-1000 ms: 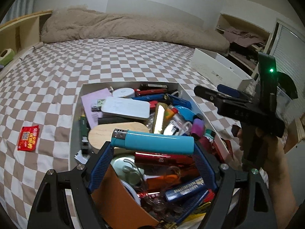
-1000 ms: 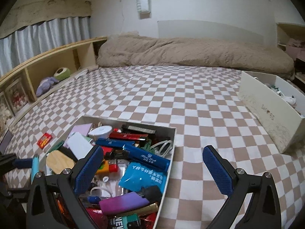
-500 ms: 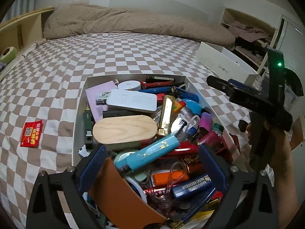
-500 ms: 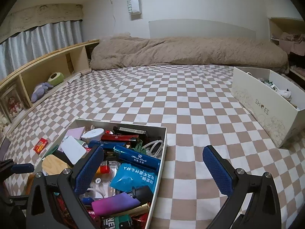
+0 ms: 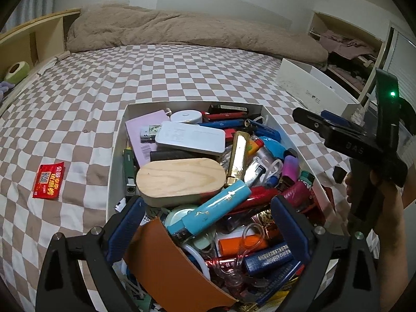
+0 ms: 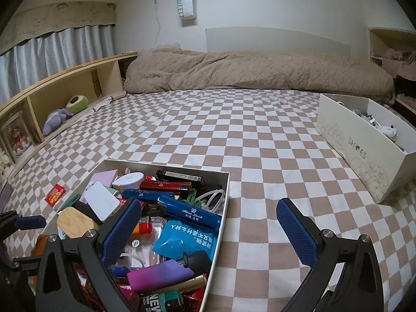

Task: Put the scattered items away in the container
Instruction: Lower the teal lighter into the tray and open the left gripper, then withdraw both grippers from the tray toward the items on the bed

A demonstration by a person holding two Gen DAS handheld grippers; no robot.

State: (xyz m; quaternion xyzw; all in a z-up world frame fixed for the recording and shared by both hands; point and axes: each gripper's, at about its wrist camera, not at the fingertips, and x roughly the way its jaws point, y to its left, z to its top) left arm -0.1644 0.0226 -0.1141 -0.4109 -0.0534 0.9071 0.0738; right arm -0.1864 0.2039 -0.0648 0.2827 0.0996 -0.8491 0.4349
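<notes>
left tool (image 5: 206, 230): wide open, holding nothing, hanging right over the box
right tool (image 6: 208, 230): gaping too, empty, over the box's right edge
teal lighter (image 5: 215, 205): lying loose on the pile inside the box (image 5: 115, 140)
red packet (image 5: 49, 180): on the bed left of the box

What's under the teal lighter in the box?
The teal lighter lies on top of the pile, across a red tube and a pale round lid. Anything deeper is covered.
</notes>
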